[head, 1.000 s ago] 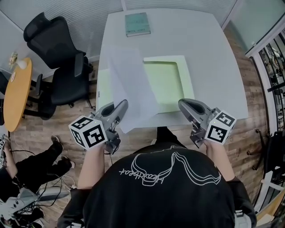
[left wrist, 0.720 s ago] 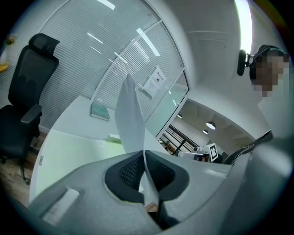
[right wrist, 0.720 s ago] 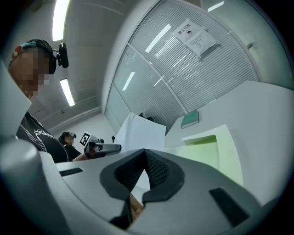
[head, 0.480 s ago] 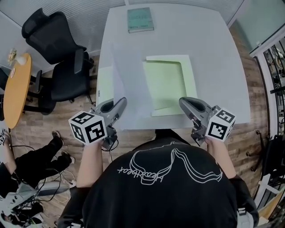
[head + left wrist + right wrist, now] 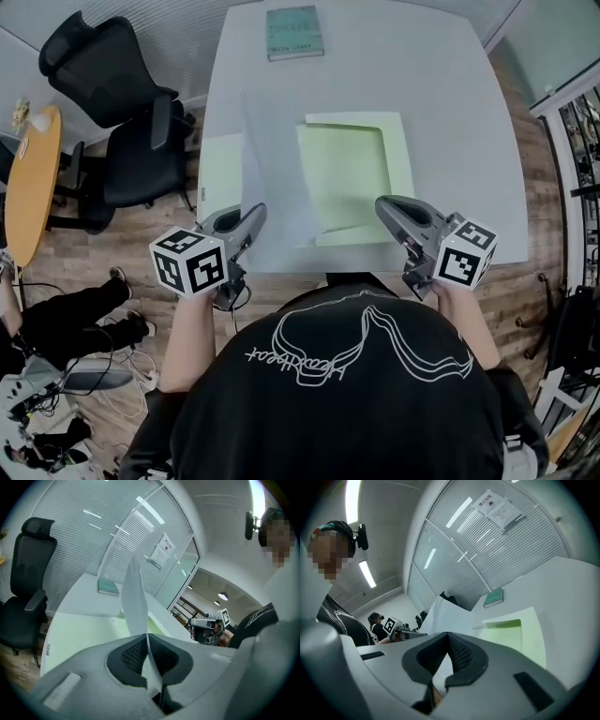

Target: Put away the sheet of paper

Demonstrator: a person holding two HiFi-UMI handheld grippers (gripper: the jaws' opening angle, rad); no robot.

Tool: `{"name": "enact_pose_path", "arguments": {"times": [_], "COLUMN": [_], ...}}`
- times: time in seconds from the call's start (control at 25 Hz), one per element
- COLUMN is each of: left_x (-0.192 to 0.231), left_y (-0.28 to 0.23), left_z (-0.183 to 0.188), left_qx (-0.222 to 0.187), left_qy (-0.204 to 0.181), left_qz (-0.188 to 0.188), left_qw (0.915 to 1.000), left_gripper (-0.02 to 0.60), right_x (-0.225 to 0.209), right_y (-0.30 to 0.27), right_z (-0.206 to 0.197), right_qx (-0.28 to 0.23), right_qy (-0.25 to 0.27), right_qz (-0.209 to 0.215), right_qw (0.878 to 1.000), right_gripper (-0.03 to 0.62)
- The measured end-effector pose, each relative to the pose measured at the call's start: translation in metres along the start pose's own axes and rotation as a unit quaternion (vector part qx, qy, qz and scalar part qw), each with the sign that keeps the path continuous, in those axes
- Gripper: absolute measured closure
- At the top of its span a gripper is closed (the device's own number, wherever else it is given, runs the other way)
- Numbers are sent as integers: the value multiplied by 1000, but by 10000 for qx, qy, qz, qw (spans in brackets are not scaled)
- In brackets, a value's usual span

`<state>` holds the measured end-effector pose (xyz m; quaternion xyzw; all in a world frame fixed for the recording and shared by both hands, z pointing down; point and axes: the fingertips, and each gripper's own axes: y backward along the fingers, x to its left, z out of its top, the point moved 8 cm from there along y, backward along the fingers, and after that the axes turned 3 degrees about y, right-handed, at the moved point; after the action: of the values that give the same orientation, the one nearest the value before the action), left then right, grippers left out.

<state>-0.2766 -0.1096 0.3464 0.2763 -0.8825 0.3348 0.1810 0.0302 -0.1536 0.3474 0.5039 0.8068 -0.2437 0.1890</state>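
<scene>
Glass-walled office with slatted blinds, wood floor, black swivel chair (image 5: 112,112) at left; pale grey square table (image 5: 459,141) bearing a teal book (image 5: 294,33) at the far edge and an open pale green paper folder (image 5: 347,173) near the middle. White sheet of paper (image 5: 274,183): lifted off the table along the folder's left edge, pinched at its near edge, far end rising free. Left gripper (image 5: 255,216): clamped fully on the sheet's near edge, with the paper gripped between the ribbed pads. Right gripper (image 5: 382,204): jaws drawn together, tip at the folder's near right corner; a pale sliver low between the pads, possibly the folder's cover, not certain. Step in hand, by judgement: bringing the sheet over the folder for filing. To do it well: keep the pinch firm and close to the edge; swing the sheet rightward and low, square with the folder's sides; lay the far end down first to avoid a crease; steady the folder against sliding; let go only once flat.
</scene>
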Motion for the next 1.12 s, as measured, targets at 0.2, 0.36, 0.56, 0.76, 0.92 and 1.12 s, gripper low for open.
{"name": "enact_pose_path", "arguments": {"times": [0.2,0.36,0.56,0.76,0.92,1.12], "left_x": [8,15,23,35,46,53], "left_y": [-7,-12,-18,-28,-32,-37], "left_z": [-5,-10,-16,-27,-35,-45], "left_qx": [123,224,294,376,433,485], "left_qy": [58,67,123,314,530,677], "left_qz": [84,147,111,80,51,77], "left_qw": [9999,9996,9994,9988,9976,9965], "left_gripper": [571,571,571,571,571,571], "right_x": [-7,-10,-11,-14,-15,-15], "right_y": [0,-5,-11,-11,-12,-13], "right_z": [-1,-2,-2,-2,-3,-6], "right_qx": [83,156,208,251,277,305], "right_qy": [-75,-93,-97,-112,-130,-151], "right_qz": [-34,0,34,4,-6,-24], "right_qw": [9999,9998,9997,9996,9995,9994], "right_gripper": [585,585,585,585,585,585]}}
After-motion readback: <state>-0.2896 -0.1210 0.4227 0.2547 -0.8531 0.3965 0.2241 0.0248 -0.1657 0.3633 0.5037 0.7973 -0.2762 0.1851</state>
